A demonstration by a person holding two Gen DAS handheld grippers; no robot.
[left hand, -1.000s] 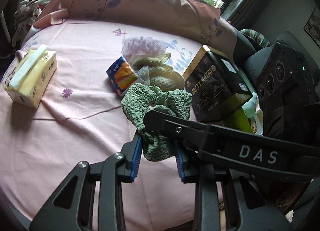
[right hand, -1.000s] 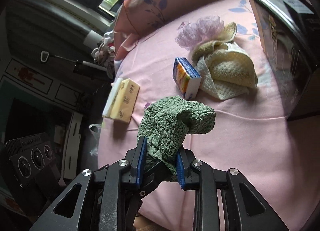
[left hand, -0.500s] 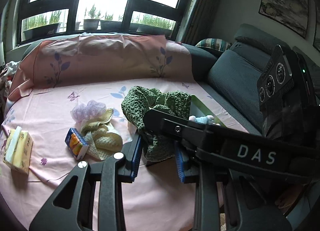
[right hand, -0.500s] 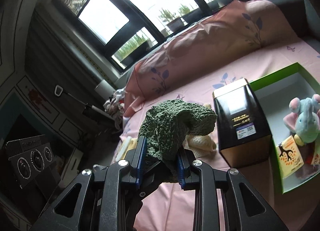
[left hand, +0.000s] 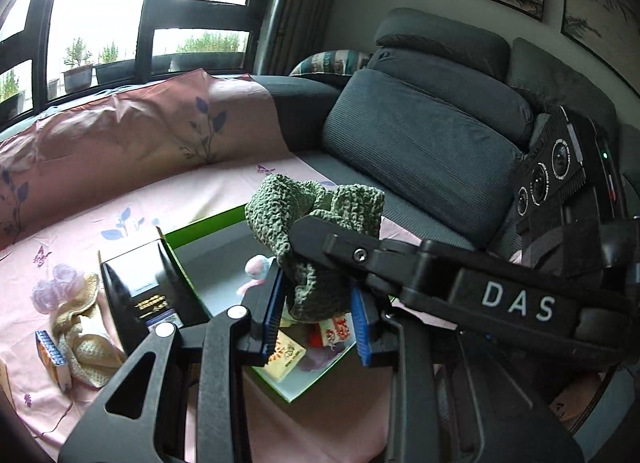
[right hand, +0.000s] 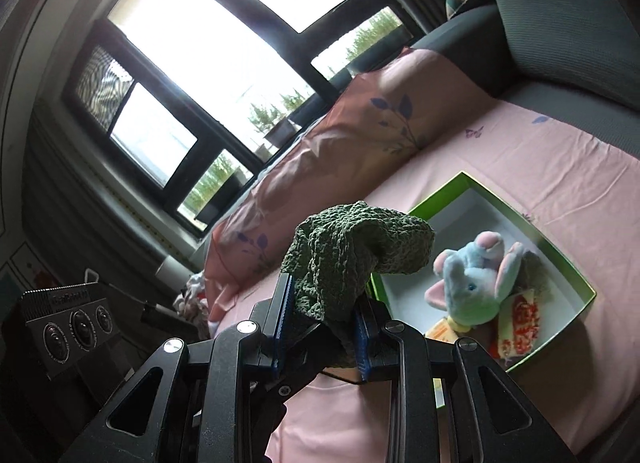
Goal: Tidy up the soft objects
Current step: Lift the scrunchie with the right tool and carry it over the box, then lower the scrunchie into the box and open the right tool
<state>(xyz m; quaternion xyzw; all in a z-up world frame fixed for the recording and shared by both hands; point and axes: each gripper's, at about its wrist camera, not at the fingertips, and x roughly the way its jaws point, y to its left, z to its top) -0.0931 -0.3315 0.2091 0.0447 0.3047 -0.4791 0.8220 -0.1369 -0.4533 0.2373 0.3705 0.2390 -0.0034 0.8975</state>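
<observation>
A green knitted cloth is pinched between both grippers and held in the air over the green-rimmed open box. My left gripper is shut on its lower part. My right gripper is shut on the same green cloth, and its black arm crosses the left wrist view. The box holds a blue and pink plush toy and soft packets. A cream knitted cloth and a lilac mesh puff lie on the pink sheet to the left.
A black and gold box stands against the green box's left side. A small blue and orange packet lies by the cream cloth. A grey sofa backrest rises at the right, windows behind.
Both grippers have lifted the green cloth off the sheet and carried it right, from beside the packet and cream cloth to above the green box.
</observation>
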